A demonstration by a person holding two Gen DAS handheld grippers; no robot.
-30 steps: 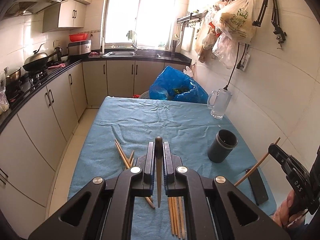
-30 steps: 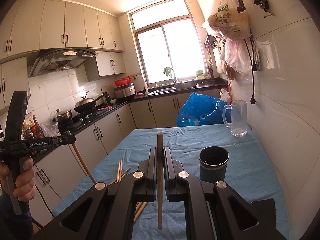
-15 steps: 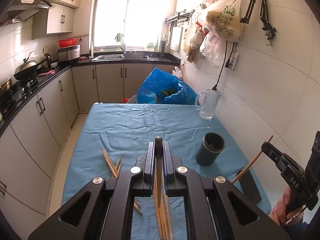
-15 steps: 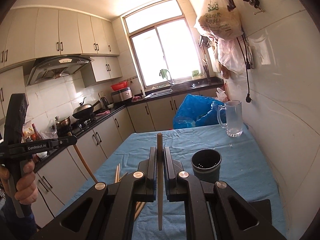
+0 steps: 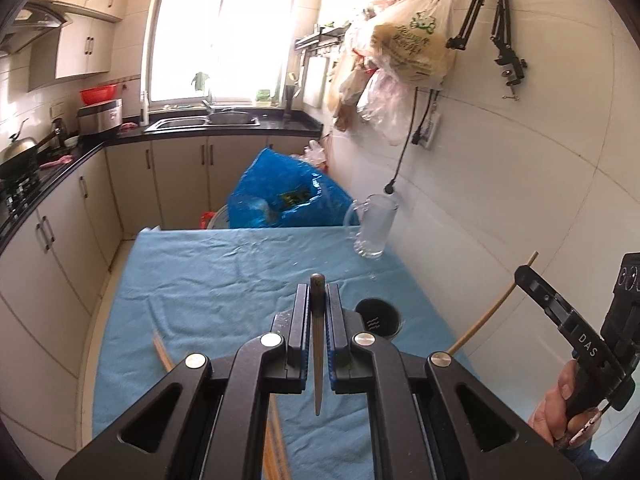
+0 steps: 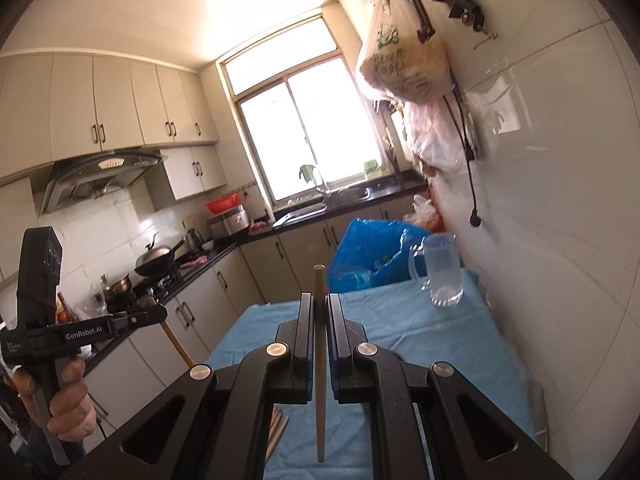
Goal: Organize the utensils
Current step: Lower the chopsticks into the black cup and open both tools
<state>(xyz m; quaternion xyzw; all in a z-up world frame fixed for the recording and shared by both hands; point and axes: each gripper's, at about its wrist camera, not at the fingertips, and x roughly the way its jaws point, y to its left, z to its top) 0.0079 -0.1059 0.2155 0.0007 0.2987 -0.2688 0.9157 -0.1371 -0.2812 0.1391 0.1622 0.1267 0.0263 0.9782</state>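
On the bench [image 5: 208,280] the utensil holder [image 5: 378,319] stands near the right edge, just right of the left gripper [image 5: 318,312], with the glass mug [image 5: 374,226] beyond it by the wall. Loose chopsticks [image 5: 160,354] lie to the left — a bag [image 5: 280,194] sits behind the bench's far end.

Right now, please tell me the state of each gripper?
Left gripper: closed on a dark chopstick.
Right gripper: closed on a light chopstick.

a home kitchen: cream cabinets [image 5: 180,176] under a black counter [image 5: 208,130], a sink [image 5: 208,120] below the window [image 5: 224,28], a wok [image 6: 156,258] on the stove and a range hood [image 6: 100,178] over it.
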